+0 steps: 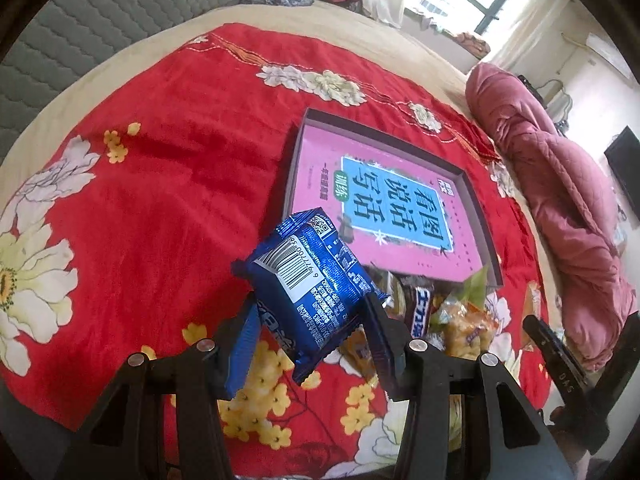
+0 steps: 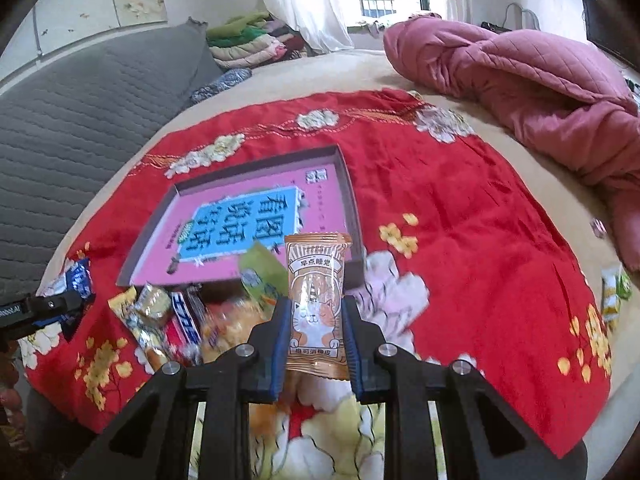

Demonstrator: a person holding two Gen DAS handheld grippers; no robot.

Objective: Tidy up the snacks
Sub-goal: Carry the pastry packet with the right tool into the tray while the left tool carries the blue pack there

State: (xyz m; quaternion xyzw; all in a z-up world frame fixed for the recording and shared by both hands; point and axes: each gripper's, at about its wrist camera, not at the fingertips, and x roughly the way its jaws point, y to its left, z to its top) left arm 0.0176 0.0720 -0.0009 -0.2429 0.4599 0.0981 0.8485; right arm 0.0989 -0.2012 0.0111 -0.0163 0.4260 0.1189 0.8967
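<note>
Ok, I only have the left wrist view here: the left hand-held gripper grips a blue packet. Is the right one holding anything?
Observer: Yes. The right hand-held gripper is shut on an orange packet, which stands upright between its fingers.
Reviewer: Any print on it that would help me log it?
Observer: A cartoon cat on its lower half, with a framed label above it.
</note>
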